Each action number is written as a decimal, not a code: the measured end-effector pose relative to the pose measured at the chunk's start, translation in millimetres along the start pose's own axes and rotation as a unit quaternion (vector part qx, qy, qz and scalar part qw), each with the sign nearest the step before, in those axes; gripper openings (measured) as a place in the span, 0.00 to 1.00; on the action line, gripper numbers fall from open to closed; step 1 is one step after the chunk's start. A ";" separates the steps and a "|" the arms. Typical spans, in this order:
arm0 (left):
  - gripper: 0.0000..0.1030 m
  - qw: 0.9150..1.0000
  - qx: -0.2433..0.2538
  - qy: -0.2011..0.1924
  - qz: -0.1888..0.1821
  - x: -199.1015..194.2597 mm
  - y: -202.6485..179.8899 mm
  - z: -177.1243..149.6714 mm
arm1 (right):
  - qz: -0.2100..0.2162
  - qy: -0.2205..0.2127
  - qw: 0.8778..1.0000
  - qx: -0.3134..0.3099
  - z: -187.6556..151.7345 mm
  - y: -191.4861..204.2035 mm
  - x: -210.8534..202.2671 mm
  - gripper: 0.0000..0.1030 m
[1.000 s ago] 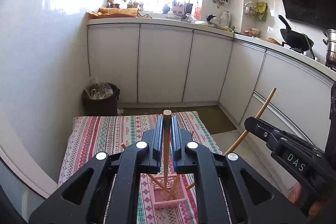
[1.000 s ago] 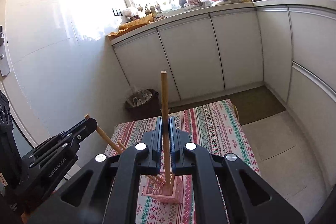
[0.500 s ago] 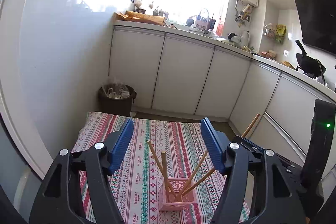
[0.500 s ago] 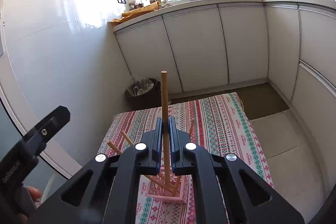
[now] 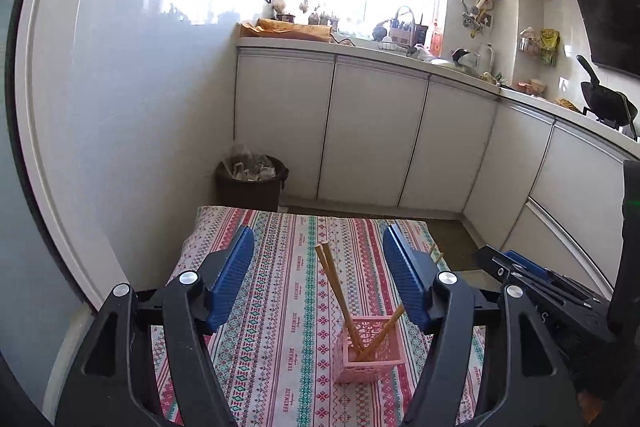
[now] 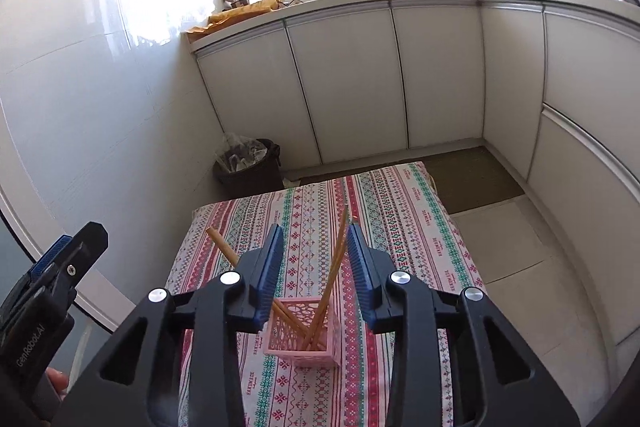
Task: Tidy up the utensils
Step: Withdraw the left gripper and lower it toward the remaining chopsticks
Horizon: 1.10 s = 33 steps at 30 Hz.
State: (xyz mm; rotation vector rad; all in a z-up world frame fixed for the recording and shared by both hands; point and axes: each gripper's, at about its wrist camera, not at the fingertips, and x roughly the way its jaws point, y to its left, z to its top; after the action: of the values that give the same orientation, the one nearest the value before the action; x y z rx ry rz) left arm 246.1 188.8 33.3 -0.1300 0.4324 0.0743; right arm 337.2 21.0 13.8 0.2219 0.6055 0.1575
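My left gripper (image 5: 318, 279) is gaping empty; my right gripper (image 6: 314, 263) is opening around loose chopsticks (image 6: 334, 269) leaning in the pink basket (image 6: 304, 341) on the patterned tablecloth (image 6: 420, 247), bin (image 6: 250, 167) standing beyond

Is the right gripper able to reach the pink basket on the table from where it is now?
Probably yes. The right gripper, jaws opening and pressing on nothing, points at the pink basket just ahead. Only the leaning chopsticks rise between its fingers; the left gripper stays aside.

Left claw (image 5: 318, 277) pad hides part of two right-leaning chopsticks (image 5: 434, 253)
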 end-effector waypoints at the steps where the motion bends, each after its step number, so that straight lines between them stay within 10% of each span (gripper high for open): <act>1: 0.65 1.000 0.001 0.002 0.000 -3.1 -0.8 -2.1 | -0.001 0.000 1.000 0.001 -2.6 -1.7 -4.8 0.38; 16: 0.92 0.999 0.028 0.018 0.015 -60.9 -16.1 -37.9 | -0.050 -0.028 0.998 0.026 -54.9 -19.9 -87.5 0.88; 24: 0.93 0.995 0.075 0.064 0.013 -74.5 -30.9 -70.4 | -0.073 -0.017 0.995 0.066 -85.6 -51.7 -118.8 0.93; 33: 0.93 0.953 0.179 0.235 -0.061 -33.3 -69.8 -135.2 | -0.113 0.063 0.991 0.030 -165.6 -104.7 -140.0 0.93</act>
State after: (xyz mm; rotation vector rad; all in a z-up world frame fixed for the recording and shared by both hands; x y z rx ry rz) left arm 167.1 99.1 -66.6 0.1891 0.9051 -0.1604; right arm 136.3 -83.0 -68.7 0.2014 0.7572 -0.0664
